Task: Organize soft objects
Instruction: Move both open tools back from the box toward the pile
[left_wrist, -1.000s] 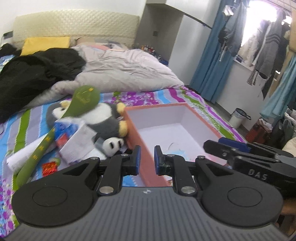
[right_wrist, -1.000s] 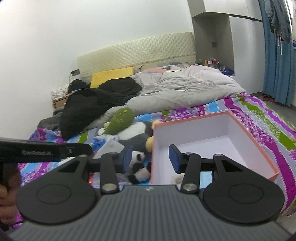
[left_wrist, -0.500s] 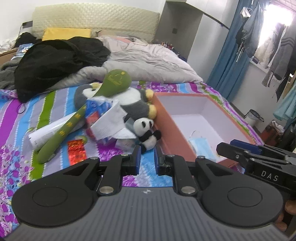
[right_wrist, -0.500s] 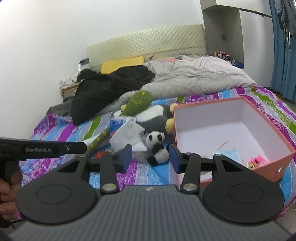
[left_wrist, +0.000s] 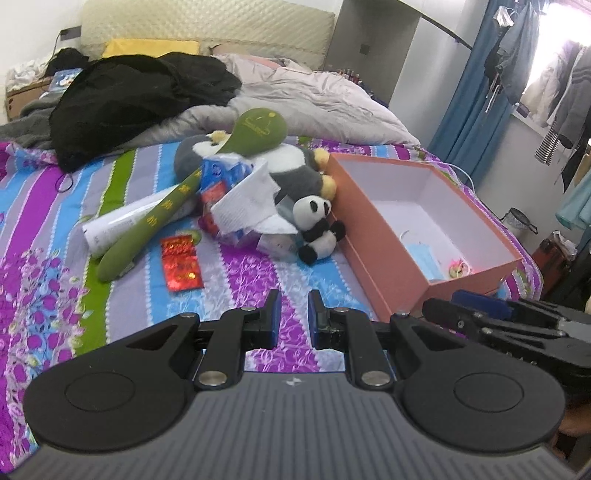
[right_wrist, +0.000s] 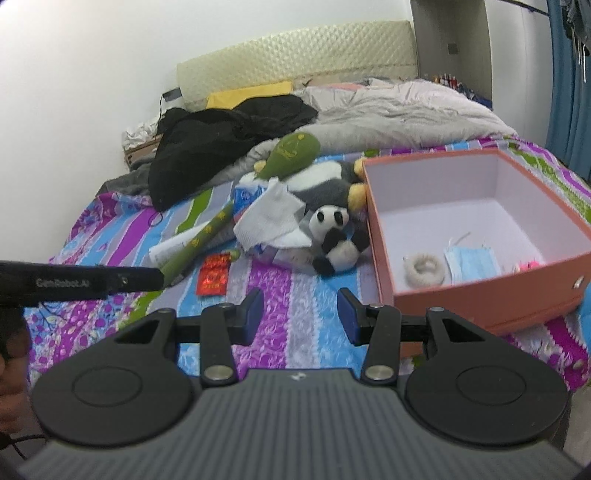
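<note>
Left wrist view: the left tool (left_wrist: 293, 314) hangs over the bed (left_wrist: 243, 280), jaws narrow and holding nothing. The right tool (right_wrist: 300, 314) is wide and empty. A panda (right_wrist: 336, 240) lies beside the box (right_wrist: 480, 295), near a green plush (left_wrist: 184, 199).

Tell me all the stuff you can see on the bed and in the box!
box: one, orange outside, white inside, right side of bed
face mask: one, blue, in box
fluffy ring: one, whitish, in box
panda plush: one, black-white, beside box
penguin plush: one, grey-white, behind panda
green plush stick: one, lying over pile
red packet: one, on bedsheet
tissue: white, on pile
black clothing: heap, far left
grey duvet: far end
left gripper: narrowly open, empty
right gripper: open, empty
</note>
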